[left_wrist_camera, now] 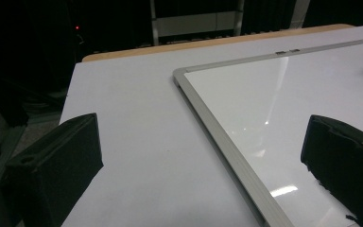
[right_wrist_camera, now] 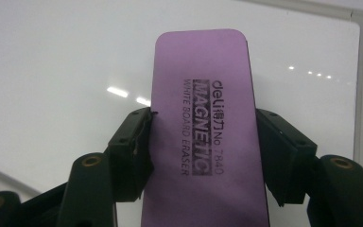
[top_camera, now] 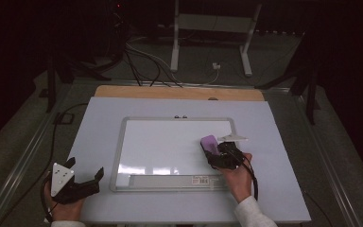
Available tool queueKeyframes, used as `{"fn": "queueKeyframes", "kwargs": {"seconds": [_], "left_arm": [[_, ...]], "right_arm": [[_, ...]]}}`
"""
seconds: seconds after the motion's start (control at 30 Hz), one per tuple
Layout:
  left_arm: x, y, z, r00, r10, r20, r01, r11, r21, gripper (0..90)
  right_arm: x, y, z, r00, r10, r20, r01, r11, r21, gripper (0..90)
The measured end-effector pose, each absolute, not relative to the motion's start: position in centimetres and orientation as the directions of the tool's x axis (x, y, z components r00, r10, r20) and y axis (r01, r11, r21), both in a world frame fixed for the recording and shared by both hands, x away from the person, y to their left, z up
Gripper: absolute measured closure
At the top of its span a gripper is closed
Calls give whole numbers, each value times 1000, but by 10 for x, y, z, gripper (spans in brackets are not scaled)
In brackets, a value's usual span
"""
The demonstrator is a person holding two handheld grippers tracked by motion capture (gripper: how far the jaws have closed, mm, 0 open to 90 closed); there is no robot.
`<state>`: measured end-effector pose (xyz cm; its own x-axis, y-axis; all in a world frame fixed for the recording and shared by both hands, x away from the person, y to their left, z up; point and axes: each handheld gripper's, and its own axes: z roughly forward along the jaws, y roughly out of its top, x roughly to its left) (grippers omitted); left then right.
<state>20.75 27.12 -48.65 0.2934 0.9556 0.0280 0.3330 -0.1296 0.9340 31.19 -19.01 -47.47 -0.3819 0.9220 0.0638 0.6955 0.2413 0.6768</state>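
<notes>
place: lab | signs: dark room, floor cables [top_camera: 142, 61], metal stand [top_camera: 210, 28]

Dim room; grey floor [top_camera: 23, 127], cables [top_camera: 142, 61] (tangled), white stand [top_camera: 212, 28].

On the purple eraser [right_wrist_camera: 203, 137] we read "deli", "No 7840", "MAGNETIC" and "WHITE BOARD ERASER"; the barcode sticker [top_camera: 204, 179] on the whiteboard [top_camera: 170, 142] tray is too small to read

The whiteboard [top_camera: 170, 142] surface lies bare across the centre and left of the high view, open to pass over. At its right, the purple eraser [top_camera: 210, 144] clamped in the right claw [top_camera: 216, 153] blocks the way. White tabletop [top_camera: 90, 142] left of the board's raised frame is free, up to the left claw [top_camera: 85, 177] at lower left.
</notes>
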Motion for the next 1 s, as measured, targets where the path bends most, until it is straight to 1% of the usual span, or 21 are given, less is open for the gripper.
{"fn": "queueKeyframes", "kwargs": {"seconds": [0.23, 0.53, 1.0], "left_arm": [[208, 271, -487, 295, 955, 28, 334, -131, 933, 4], [208, 270, -487, 297, 954, 32, 339, -137, 931, 4], [208, 270, -487, 296, 955, 30, 339, -135, 931, 4]], "right_arm": [[303, -202, -483, -382, 922, 57, 707, 252, 661, 409], [298, -215, -488, -364, 929, 70, 722, 234, 651, 408], [296, -220, -491, -364, 927, 88, 737, 229, 636, 406]]}}
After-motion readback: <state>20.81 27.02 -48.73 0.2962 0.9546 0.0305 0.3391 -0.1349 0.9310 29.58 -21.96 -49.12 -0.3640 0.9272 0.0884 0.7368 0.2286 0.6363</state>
